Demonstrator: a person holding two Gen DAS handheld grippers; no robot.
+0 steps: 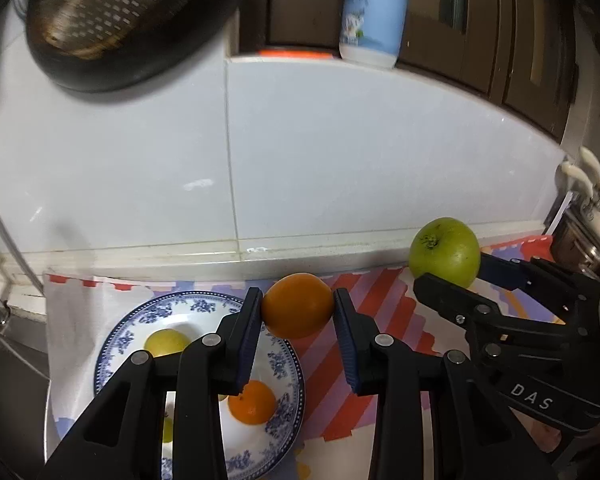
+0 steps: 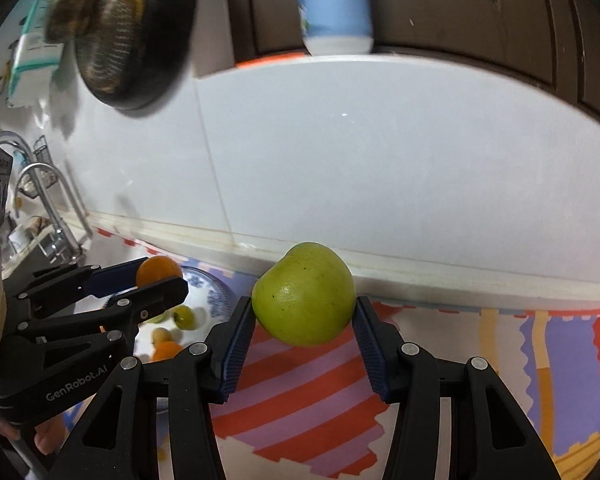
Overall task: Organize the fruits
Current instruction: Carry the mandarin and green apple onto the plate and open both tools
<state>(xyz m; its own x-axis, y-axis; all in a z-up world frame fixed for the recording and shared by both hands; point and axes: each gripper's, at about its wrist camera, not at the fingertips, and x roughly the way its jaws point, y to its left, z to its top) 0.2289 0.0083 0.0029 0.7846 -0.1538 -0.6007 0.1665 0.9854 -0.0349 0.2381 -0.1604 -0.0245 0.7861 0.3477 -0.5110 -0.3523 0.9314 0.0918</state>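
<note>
Cloth with red, purple and white stripes covers the counter under both your grippers. At 7 o'clock on it lies the round white plate with blue flowers, holding small fruits. Your right gripper pinches the round green apple above the cloth. Your left gripper pinches the round orange fruit over the plate's 1 o'clock rim.
</note>
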